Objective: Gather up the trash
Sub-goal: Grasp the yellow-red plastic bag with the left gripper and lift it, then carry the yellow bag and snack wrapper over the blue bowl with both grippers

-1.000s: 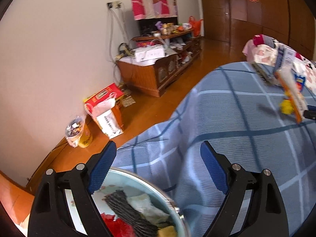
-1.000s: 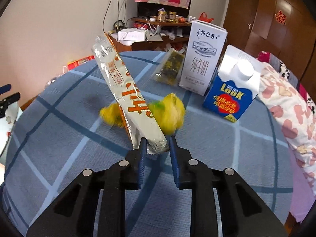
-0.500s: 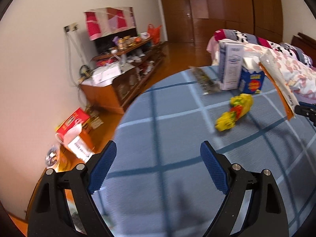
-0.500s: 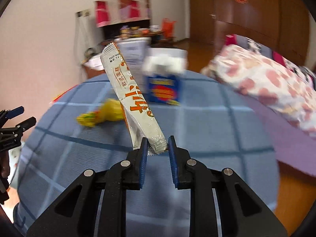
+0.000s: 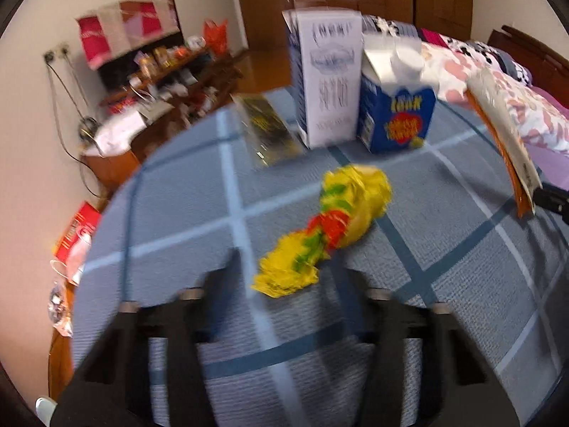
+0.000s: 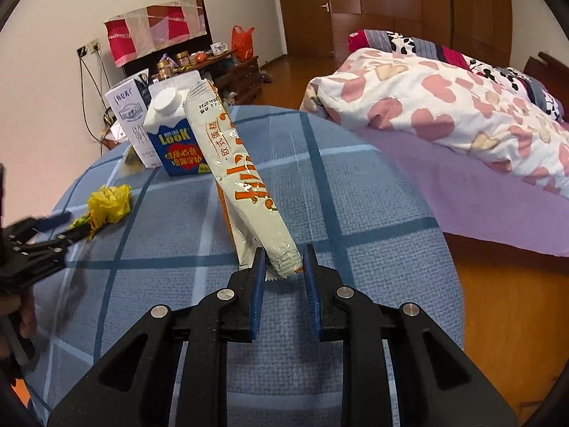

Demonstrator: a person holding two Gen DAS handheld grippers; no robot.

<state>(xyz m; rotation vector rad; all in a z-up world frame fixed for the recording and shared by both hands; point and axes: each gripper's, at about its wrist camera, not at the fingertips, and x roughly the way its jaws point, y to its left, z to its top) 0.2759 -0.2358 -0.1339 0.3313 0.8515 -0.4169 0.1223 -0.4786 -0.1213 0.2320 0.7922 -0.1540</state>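
You've got a blue checked tablecloth under everything, a bed with a heart-print quilt off to its right, a cluttered wooden cabinet by the far wall, an orange bag there, and dark wardrobe doors behind.

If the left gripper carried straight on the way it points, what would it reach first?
Most likely the crumpled yellow, red and green wrapper on the blue checked tablecloth. It lies just ahead of the left gripper, whose jaws have just been closing around its near end; blur hides whether they touch it.
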